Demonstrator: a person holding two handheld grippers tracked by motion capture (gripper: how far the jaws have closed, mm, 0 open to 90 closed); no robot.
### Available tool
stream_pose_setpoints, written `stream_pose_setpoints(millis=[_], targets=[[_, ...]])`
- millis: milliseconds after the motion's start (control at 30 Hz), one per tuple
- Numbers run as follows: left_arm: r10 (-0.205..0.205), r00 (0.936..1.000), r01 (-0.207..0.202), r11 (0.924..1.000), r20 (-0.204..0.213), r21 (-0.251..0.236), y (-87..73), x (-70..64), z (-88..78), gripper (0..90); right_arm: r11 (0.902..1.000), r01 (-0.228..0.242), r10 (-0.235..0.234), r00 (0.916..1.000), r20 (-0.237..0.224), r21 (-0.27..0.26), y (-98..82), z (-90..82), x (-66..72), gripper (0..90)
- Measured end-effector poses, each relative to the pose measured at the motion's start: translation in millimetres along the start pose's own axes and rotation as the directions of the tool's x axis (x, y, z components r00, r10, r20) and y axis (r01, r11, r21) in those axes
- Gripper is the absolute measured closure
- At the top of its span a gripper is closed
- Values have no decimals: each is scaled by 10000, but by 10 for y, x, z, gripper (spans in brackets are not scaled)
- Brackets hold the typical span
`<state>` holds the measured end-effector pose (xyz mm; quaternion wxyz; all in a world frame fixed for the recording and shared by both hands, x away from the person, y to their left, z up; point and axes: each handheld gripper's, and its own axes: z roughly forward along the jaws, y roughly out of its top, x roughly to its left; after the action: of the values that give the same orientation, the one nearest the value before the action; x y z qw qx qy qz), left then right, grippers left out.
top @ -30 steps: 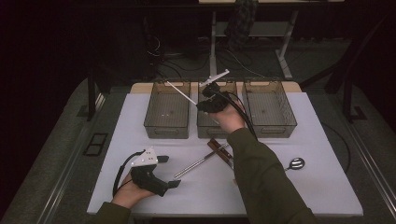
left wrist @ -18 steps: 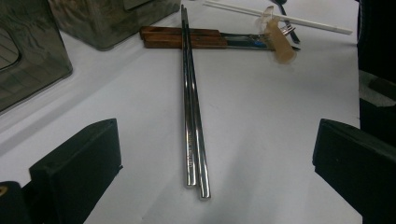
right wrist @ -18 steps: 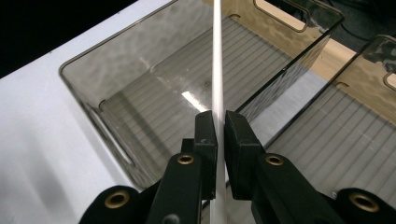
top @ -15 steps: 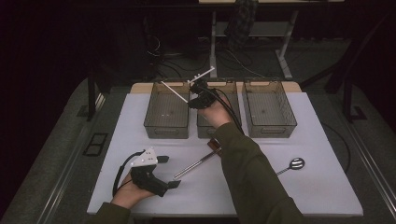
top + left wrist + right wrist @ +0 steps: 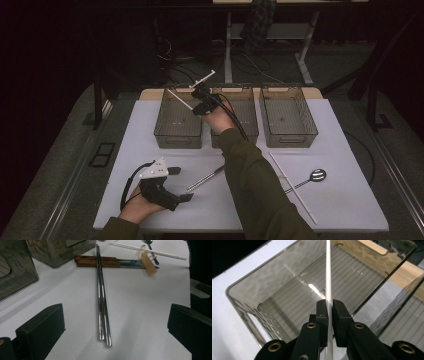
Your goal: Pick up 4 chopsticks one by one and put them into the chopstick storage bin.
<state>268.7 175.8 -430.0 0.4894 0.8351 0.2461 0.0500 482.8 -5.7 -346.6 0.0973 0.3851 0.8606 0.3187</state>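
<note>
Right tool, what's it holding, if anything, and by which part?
The right tool is shut on a white chopstick, gripping its shaft over the left bin. Which part along its length cannot be told.

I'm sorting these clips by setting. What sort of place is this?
Probably a lab or workshop set up for recording, not a kitchen: a white table carries three clear bins and loose cutlery such as metal chopsticks, with dark carpet and desk legs with cables behind.
</note>
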Motion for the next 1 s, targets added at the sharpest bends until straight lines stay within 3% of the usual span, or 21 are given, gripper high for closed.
stream_pose_setpoints(millis=[433,733,833,1000], targets=[[7,9999,-7,10000,122,33,-3,1,5,0,9984,-349,331,9987,397,454,103,233,108,833],[34,9999,-35,10000,125,39,-3,1,2,0,9991,-244,237,9995,185,350,108,306,143,822],[8,9999,-8,10000,125,21,-5,-1,-2,0,9996,-293,292,9994,169,3,116,277,142,684],[3,9999,-3,10000,104,12,-4,1,-5,0,9997,-231,232,9997,36,-125,118,195,117,569]])
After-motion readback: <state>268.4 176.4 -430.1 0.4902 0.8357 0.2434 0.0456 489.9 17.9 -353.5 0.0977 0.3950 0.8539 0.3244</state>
